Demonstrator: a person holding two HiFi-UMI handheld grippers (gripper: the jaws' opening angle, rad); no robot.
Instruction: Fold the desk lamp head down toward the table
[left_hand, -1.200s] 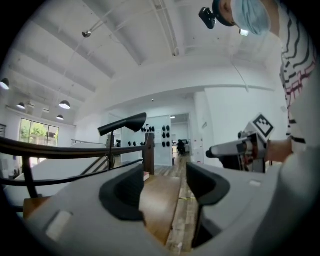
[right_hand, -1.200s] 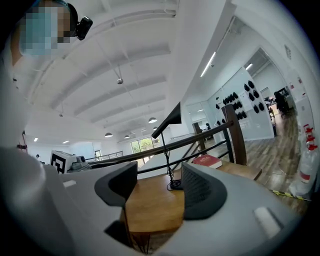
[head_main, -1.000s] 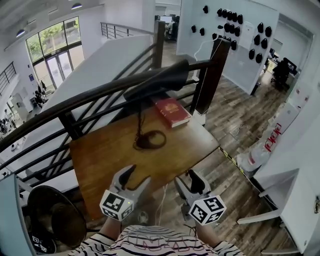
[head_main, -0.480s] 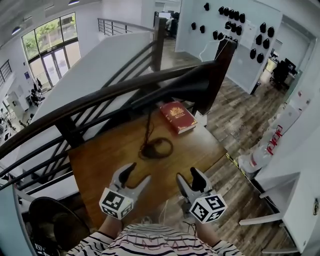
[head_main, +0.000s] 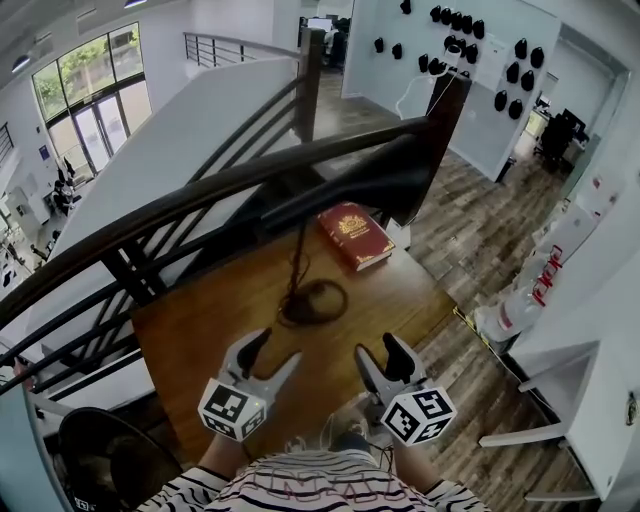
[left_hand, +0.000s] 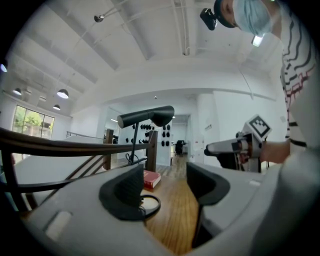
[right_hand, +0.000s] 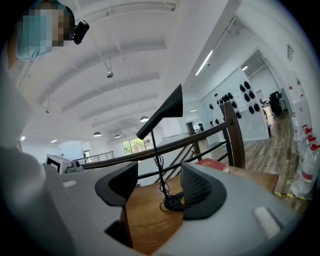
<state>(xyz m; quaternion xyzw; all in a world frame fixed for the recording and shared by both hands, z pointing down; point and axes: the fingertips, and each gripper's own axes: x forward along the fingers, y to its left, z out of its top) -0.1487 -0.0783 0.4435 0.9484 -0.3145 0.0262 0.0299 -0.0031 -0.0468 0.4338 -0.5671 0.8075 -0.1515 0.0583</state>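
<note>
Tongs first: my left tongs (head_main: 272, 352) stand open, the two jaws well apart with nothing between them, only bare wood showing through the gap. My right tongs (head_main: 380, 352) are open too and grip nothing. Both point level, side by side, over the near edge of the wooden surface (head_main: 210, 330), and neither touches anything on it.

Ahead of both, well apart from the tips, stands the desk lamp (head_main: 298, 250). Its round base (head_main: 315, 300) rests near the middle of the surface, roughly in line with the space between my two tongs. In the right gripper view the base shows through the open jaws, close beside the right one. In the left gripper view it peeks out from behind the left jaw.

A thin stem (right_hand: 156, 155) rises upright from the base with a cord (right_hand: 161, 175) looped loosely round it. It carries the long dark lamp head (head_main: 350, 185) high above the surface, up by the dark handrail (head_main: 180, 215) behind it. The head is not folded down.

A red book (head_main: 350, 232) lies flat on the far right part of the surface, beyond the base.
</note>
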